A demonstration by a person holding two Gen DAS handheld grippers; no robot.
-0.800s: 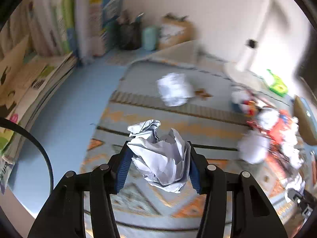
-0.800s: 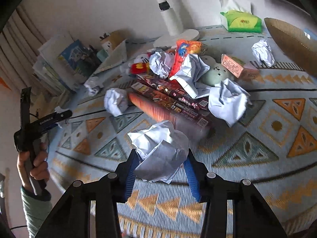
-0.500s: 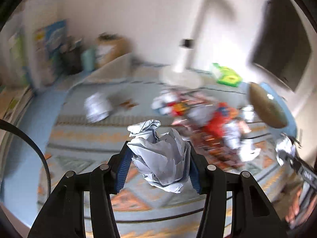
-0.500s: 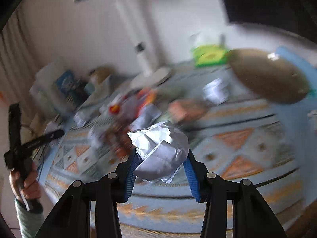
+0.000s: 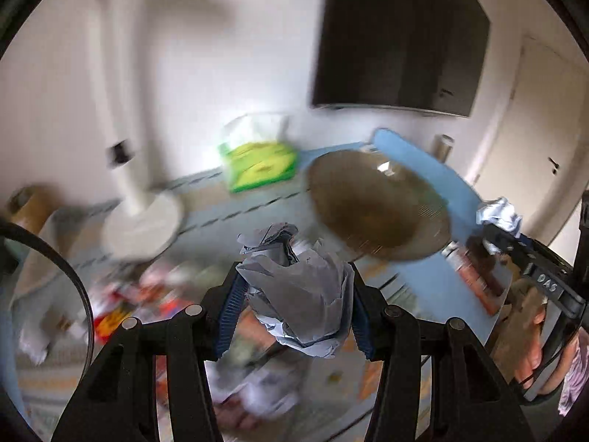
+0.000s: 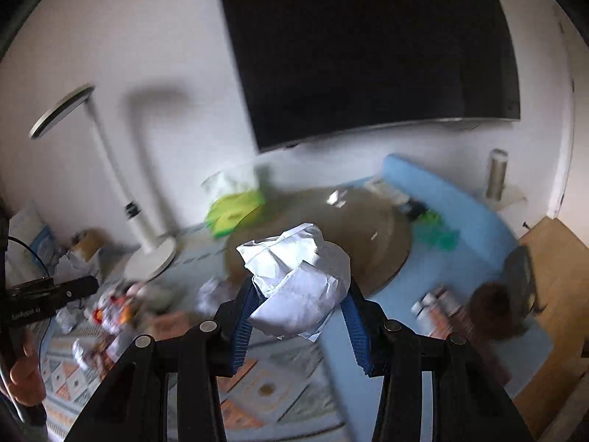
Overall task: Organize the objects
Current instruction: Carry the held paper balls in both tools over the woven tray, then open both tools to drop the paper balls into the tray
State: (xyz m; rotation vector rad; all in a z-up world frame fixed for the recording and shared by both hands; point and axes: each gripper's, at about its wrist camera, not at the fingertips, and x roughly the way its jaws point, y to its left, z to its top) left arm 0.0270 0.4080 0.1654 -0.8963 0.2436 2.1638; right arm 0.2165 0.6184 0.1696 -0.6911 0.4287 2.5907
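My left gripper is shut on a crumpled white paper ball, its blue pads pressing both sides. My right gripper is shut on a second crumpled paper ball in the same way. Both are held in the air above a patterned mat strewn with blurred packets and more paper balls. In the left wrist view the right gripper shows at the right edge with its paper ball. In the right wrist view the left gripper's body and the hand on it show at the left edge.
A round brown woven basket lies beyond both grippers on a blue surface. A green tissue pack and a white lamp base stand by the wall. A dark screen hangs above. A wooden surface lies at the right.
Both views have swung right, from the cluttered mat and books towards the basket, tissue pack and screen. Each gripper keeps its paper ball.
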